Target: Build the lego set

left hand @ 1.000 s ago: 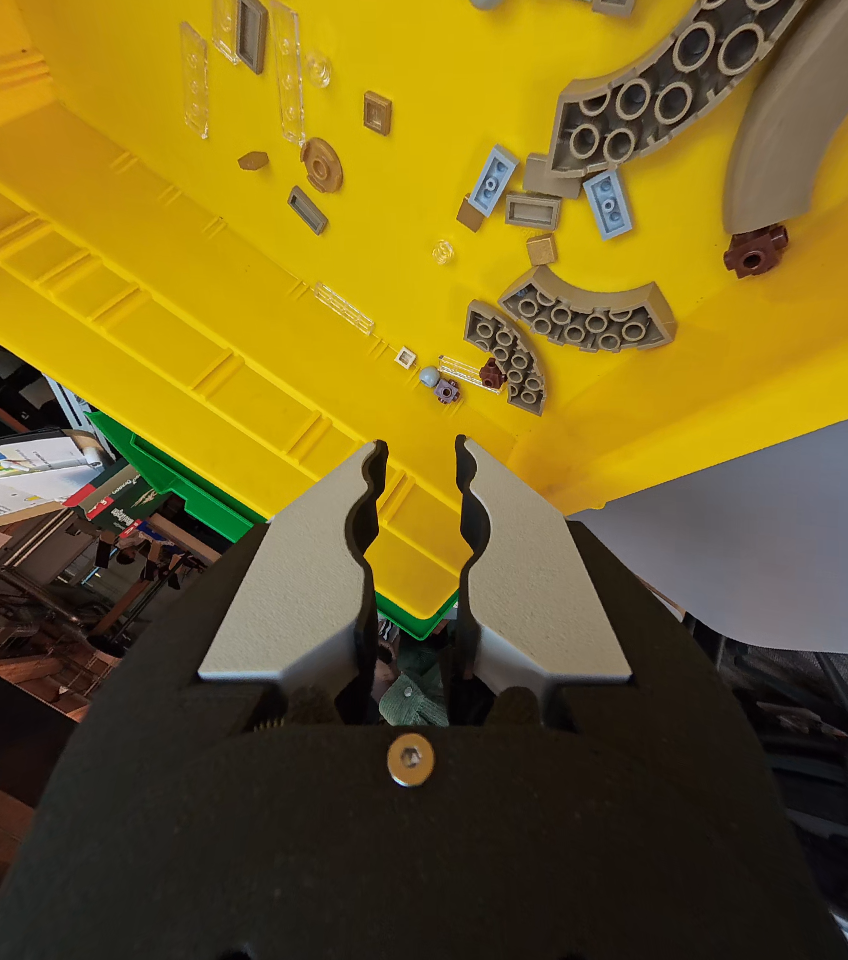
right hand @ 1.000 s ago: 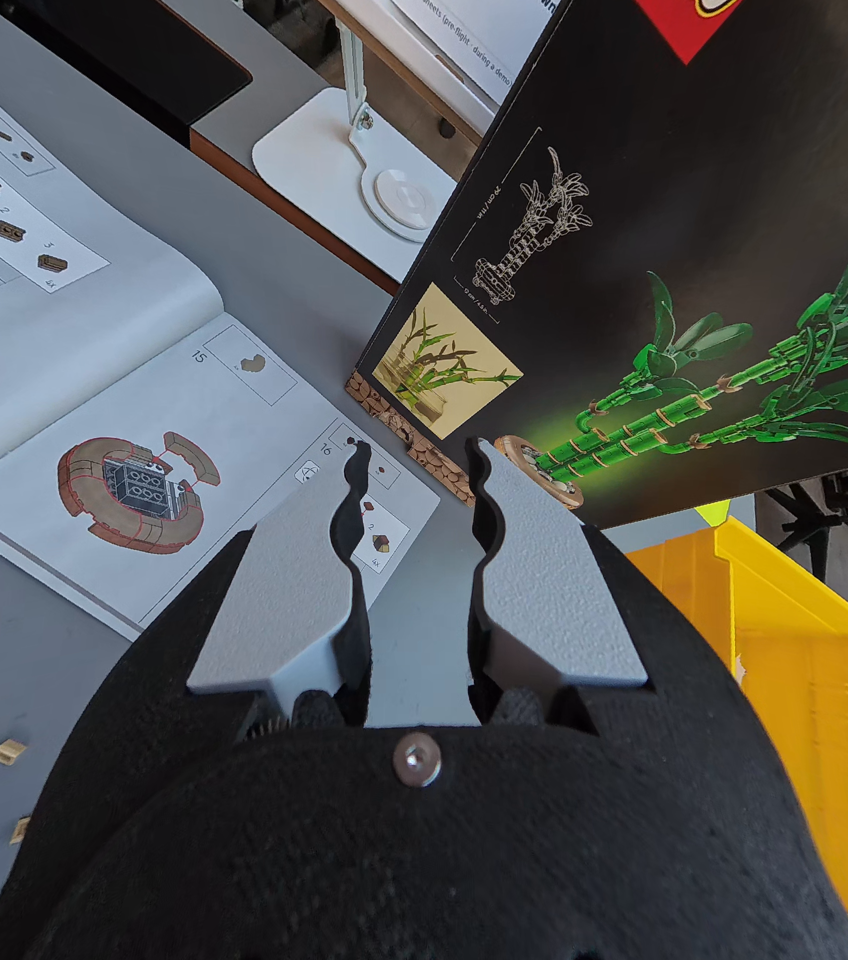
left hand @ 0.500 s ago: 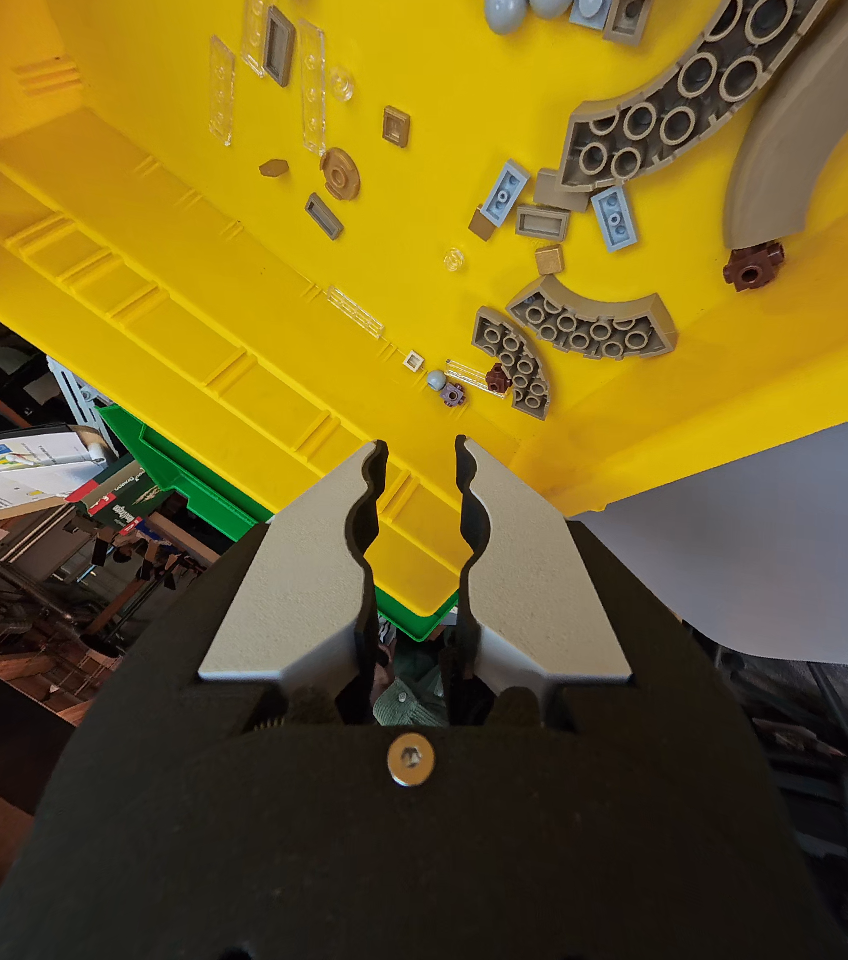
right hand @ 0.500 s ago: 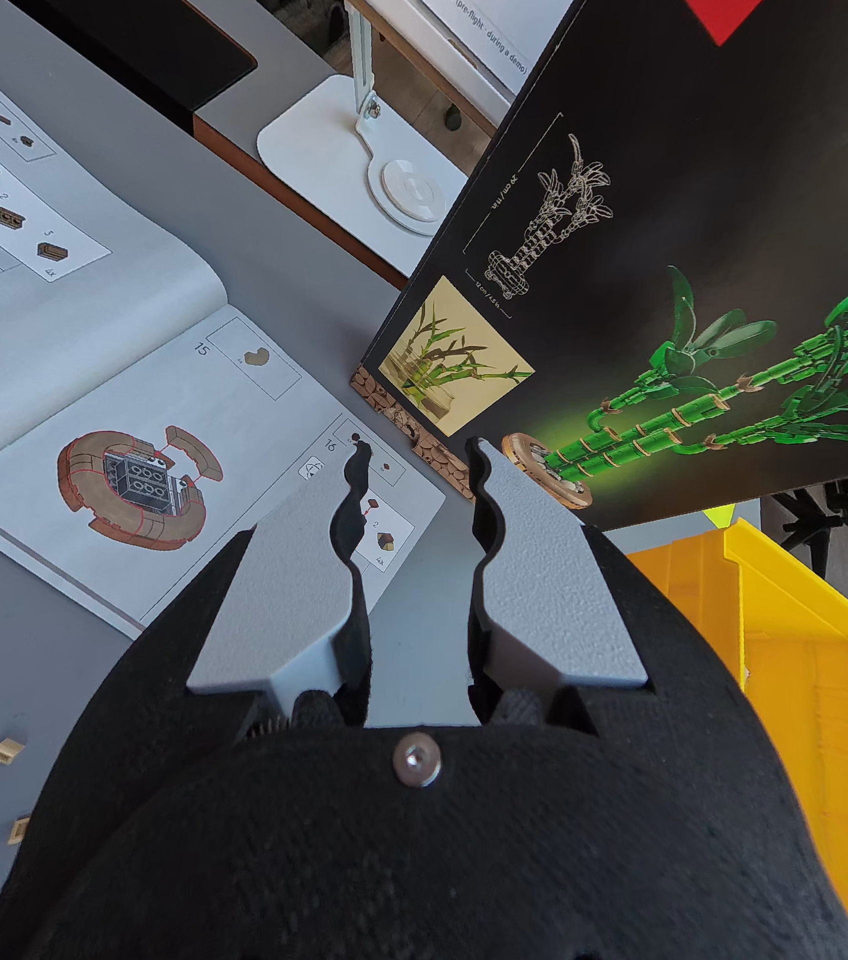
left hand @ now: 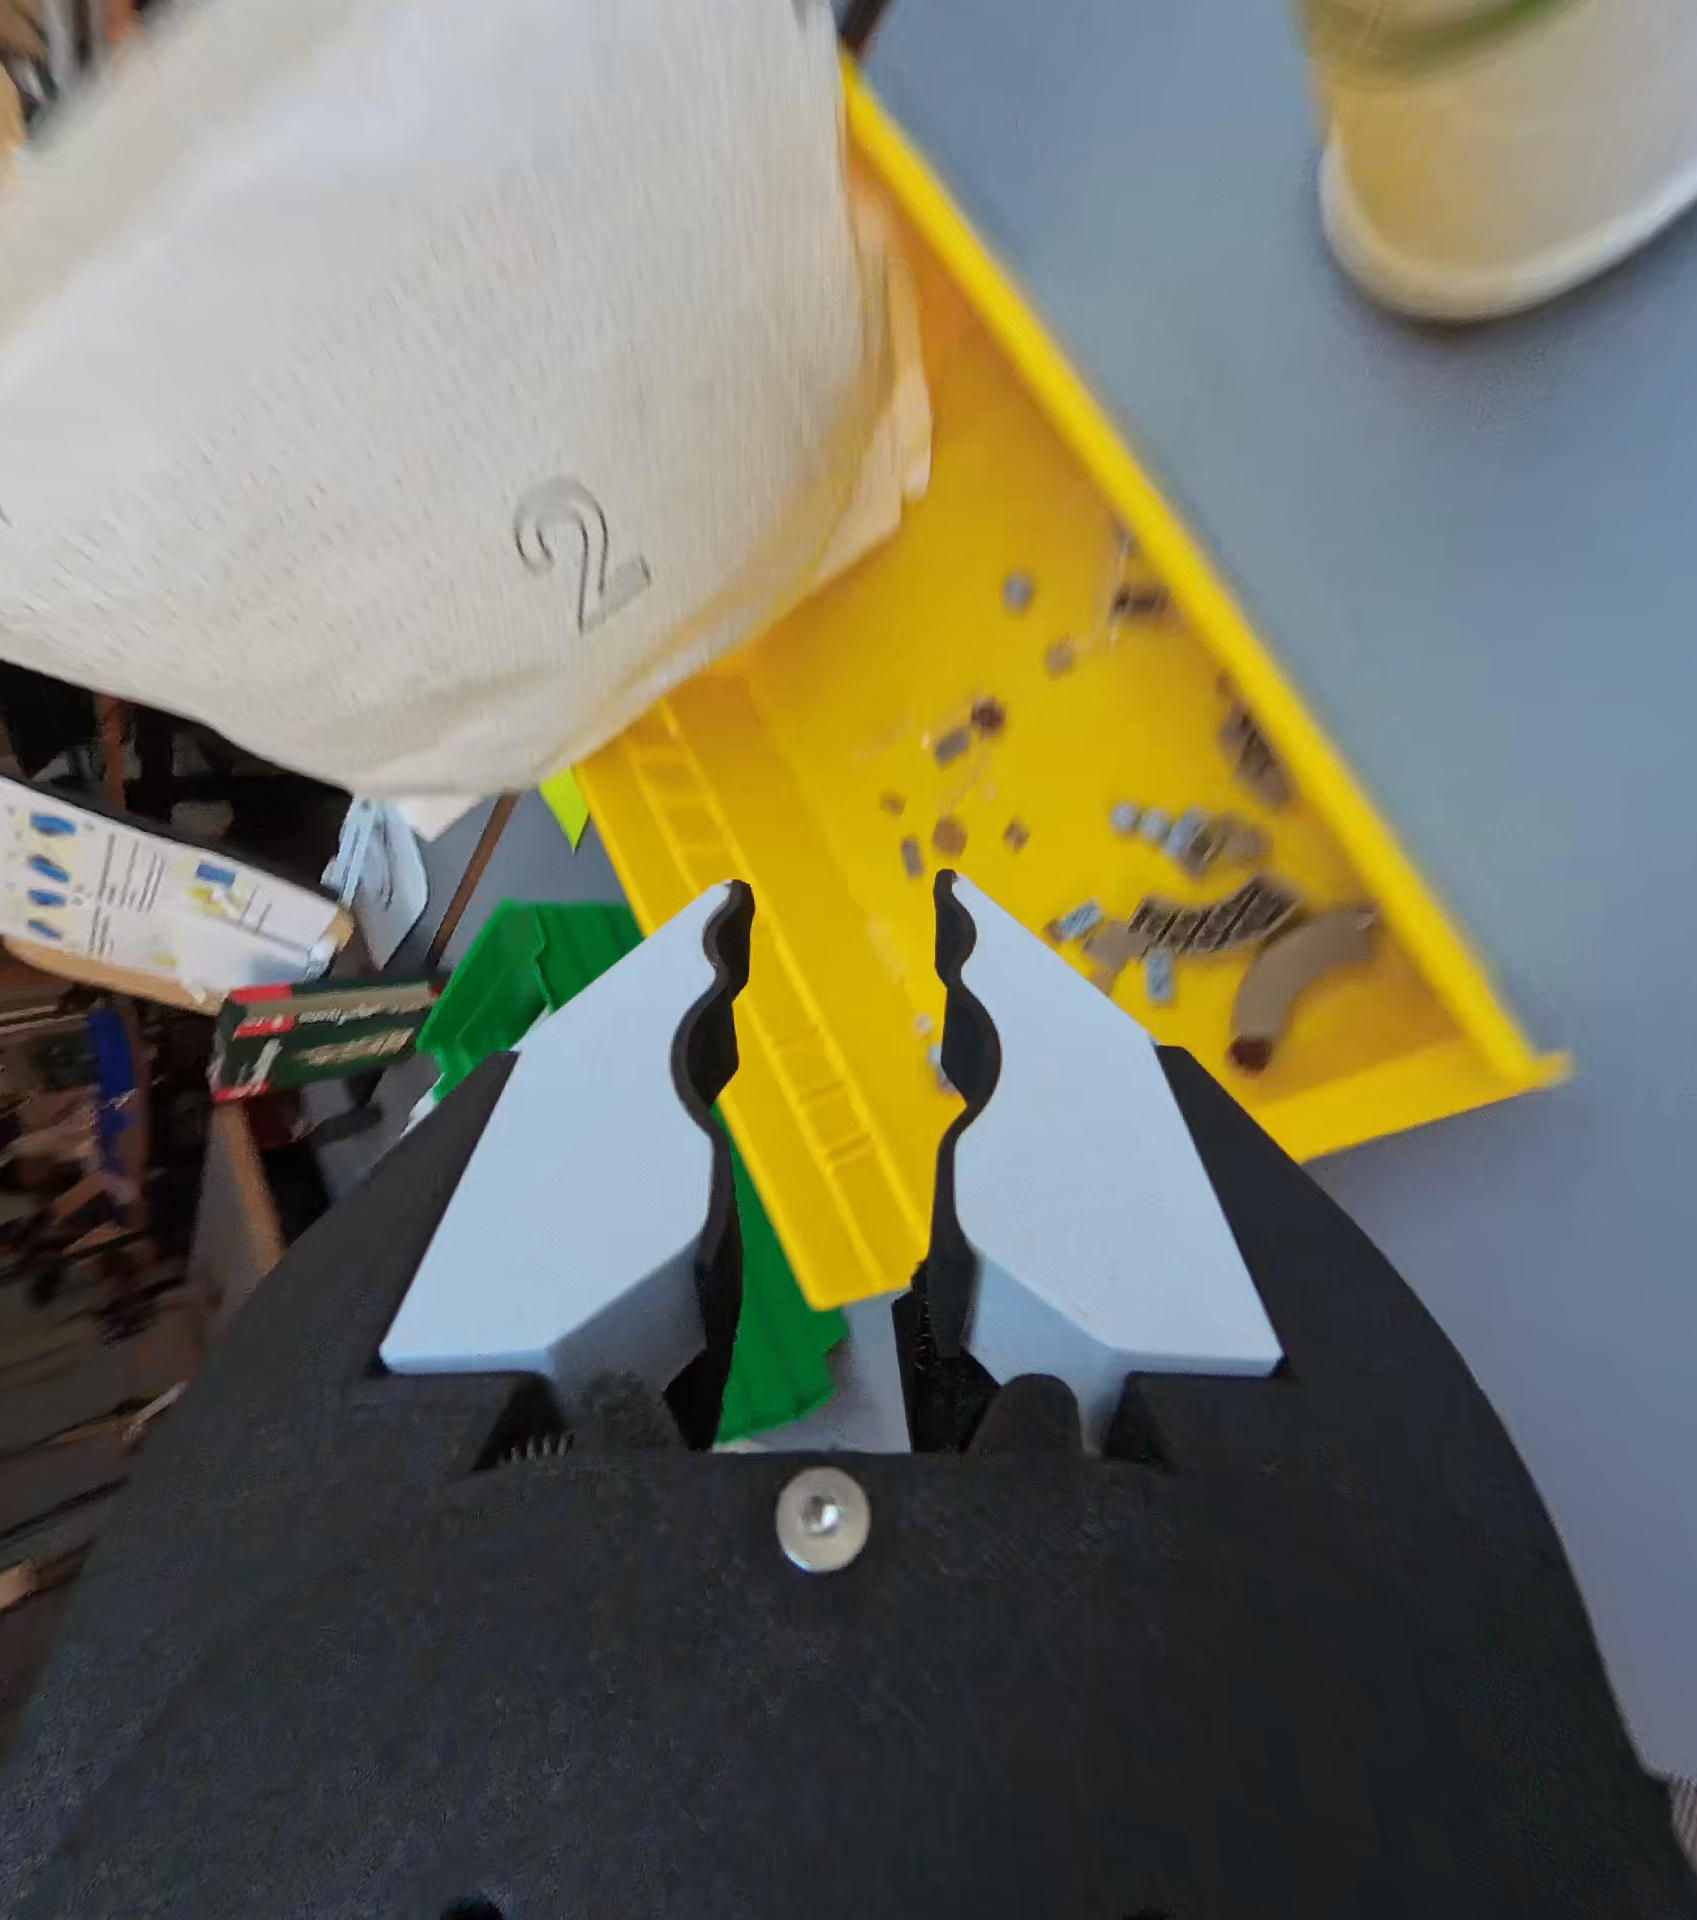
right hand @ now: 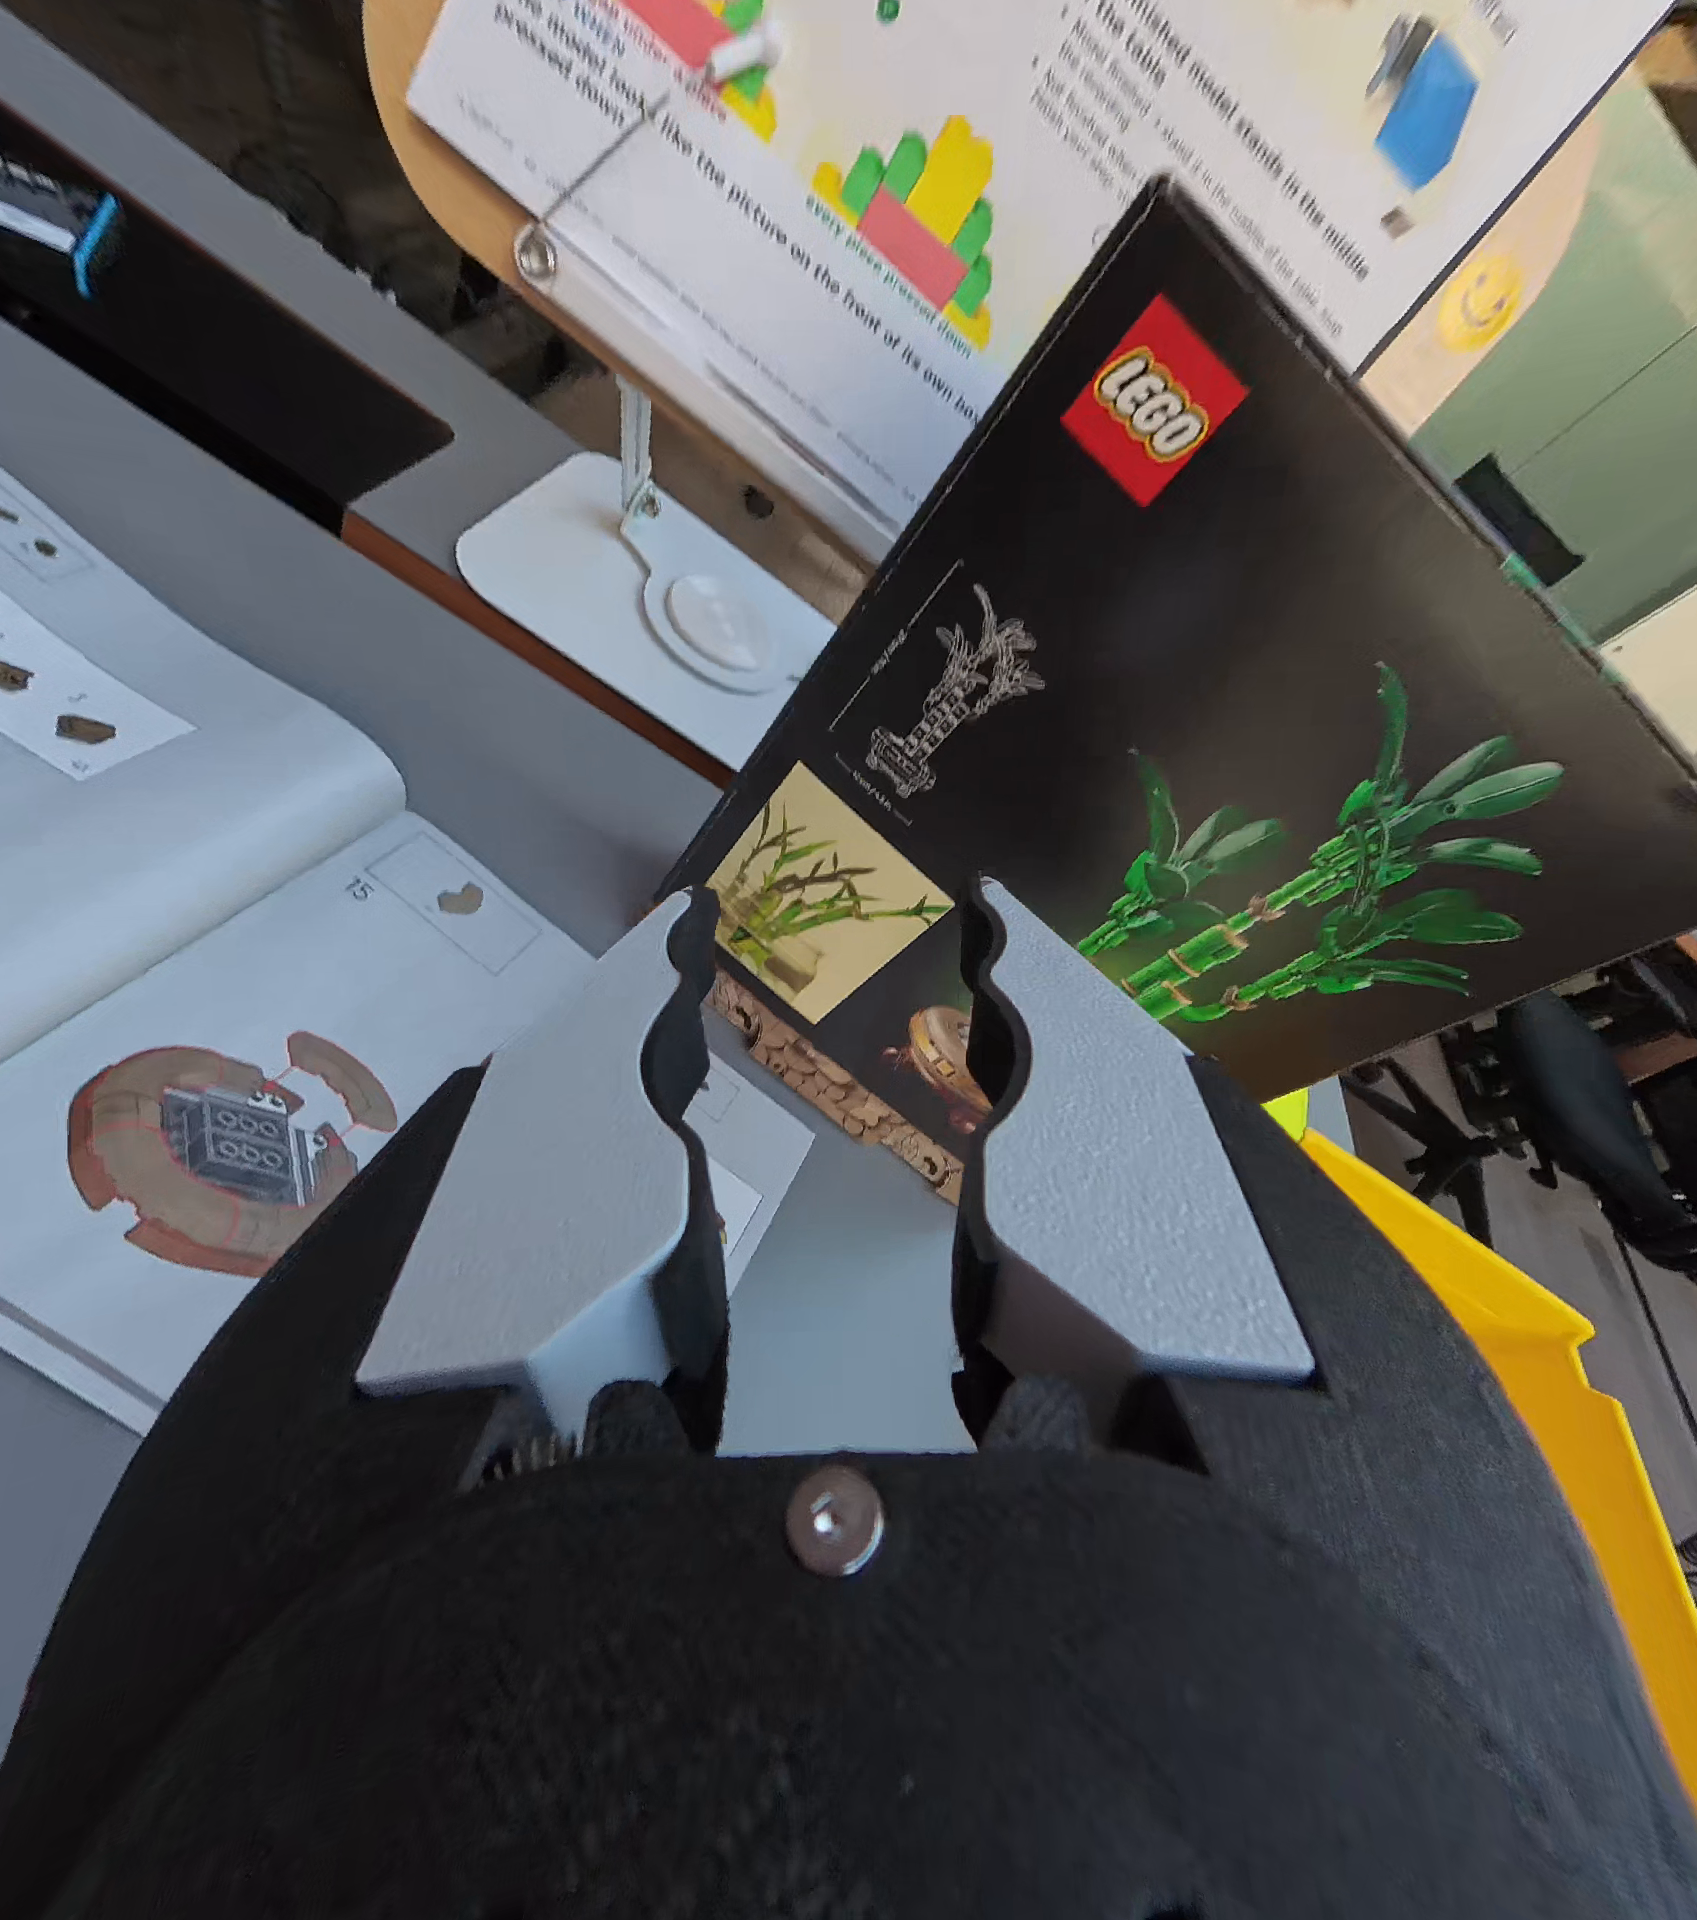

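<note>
The yellow bin [left hand: 937, 582] of loose bricks [left hand: 1202, 920] lies on the grey surface [left hand: 1550, 623] just ahead of your left tool [left hand: 839, 894], which gapes empty. Your right tool [right hand: 836, 894], likewise spread and empty, hovers before the set's box [right hand: 1239, 727] and the open booklet [right hand: 200, 935].

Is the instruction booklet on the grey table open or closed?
Open. In the right wrist view the instruction booklet lies spread flat on the grey table, two printed pages showing either side of its centre fold.

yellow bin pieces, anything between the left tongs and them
Nothing visible blocks them. The left tongs are open and empty above the yellow bin, whose loose pieces lie uncovered. The white paper bag overhangs only the bin's far end.
</note>
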A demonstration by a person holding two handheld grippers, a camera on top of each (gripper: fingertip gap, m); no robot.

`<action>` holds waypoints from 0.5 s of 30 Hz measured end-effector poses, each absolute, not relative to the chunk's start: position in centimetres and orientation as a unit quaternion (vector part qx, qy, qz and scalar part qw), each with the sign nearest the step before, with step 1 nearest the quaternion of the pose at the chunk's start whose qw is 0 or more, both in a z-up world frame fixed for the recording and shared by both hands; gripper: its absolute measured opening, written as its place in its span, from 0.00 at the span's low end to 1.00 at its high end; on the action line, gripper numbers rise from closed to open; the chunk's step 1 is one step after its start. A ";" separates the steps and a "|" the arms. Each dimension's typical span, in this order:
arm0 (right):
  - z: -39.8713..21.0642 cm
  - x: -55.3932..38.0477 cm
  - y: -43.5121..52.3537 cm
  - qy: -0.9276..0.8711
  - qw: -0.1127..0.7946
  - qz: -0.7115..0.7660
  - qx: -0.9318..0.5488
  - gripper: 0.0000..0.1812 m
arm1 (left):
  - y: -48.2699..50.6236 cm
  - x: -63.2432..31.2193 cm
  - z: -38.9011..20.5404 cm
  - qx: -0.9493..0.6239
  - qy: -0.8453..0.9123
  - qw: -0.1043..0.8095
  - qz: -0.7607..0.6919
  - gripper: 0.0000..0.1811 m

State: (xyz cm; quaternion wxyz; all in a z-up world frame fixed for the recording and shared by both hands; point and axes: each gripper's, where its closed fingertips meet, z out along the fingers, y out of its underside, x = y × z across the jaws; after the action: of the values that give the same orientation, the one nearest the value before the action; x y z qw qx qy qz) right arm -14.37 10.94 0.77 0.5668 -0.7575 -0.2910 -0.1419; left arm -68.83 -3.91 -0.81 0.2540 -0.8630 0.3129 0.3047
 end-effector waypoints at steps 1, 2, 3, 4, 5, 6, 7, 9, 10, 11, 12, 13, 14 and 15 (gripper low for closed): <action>1.3 -14.9 10.8 -0.287 0.580 -0.135 -0.750 0.28 | -3.2 -66.2 0.5 -0.857 0.303 0.311 0.276 0.19; 1.7 -15.3 10.7 -0.280 0.591 -0.128 -0.745 0.29 | -2.7 -63.6 1.7 -0.849 0.295 0.362 0.249 0.20; 2.0 -15.8 10.5 -0.276 0.599 -0.122 -0.741 0.30 | -2.2 -61.2 2.6 -0.839 0.290 0.403 0.224 0.21; 2.2 -16.0 10.4 -0.274 0.605 -0.122 -0.738 0.31 | -1.7 -59.0 3.2 -0.828 0.287 0.437 0.203 0.23; 2.4 -16.2 10.3 -0.275 0.607 -0.124 -0.735 0.32 | -1.3 -57.0 3.6 -0.817 0.284 0.466 0.186 0.24; 2.4 -16.4 10.2 -0.277 0.607 -0.126 -0.734 0.32 | -0.8 -55.2 3.7 -0.808 0.284 0.488 0.170 0.26; 2.4 -16.6 10.0 -0.279 0.607 -0.124 -0.734 0.32 | -0.4 -53.5 3.6 -0.801 0.282 0.504 0.154 0.26; 2.3 -16.8 9.8 -0.280 0.607 -0.118 -0.735 0.32 | 0.3 -50.6 2.9 -0.796 0.281 0.523 0.117 0.27; 2.1 -16.8 9.8 -0.281 0.604 -0.116 -0.737 0.32 | 0.6 -49.0 2.4 -0.798 0.279 0.526 0.088 0.30; 1.7 -16.8 9.8 -0.285 0.598 -0.114 -0.740 0.32 | 0.8 -47.3 1.8 -0.801 0.277 0.527 0.055 0.31; 1.1 -16.9 9.7 -0.290 0.587 -0.107 -0.748 0.34 | 1.1 -45.5 1.3 -0.804 0.274 0.528 0.023 0.30; 0.0 -17.4 9.6 -0.298 0.570 -0.090 -0.761 0.35 | 1.5 -43.3 0.8 -0.805 0.280 0.523 -0.002 0.29; -1.0 -18.0 9.2 -0.306 0.549 -0.068 -0.775 0.37 | 1.8 -40.8 0.4 -0.804 0.297 0.515 -0.012 0.27; -1.7 -18.7 8.5 -0.314 0.529 -0.053 -0.787 0.39 | 2.3 -38.4 0.2 -0.800 0.317 0.510 0.003 0.26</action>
State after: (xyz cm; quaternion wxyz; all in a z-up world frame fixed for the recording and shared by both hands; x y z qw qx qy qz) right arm -18.69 8.52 -1.73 0.5289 -0.7866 -0.3142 -0.0530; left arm -38.44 2.34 0.23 0.5100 -0.7998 0.3166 0.0032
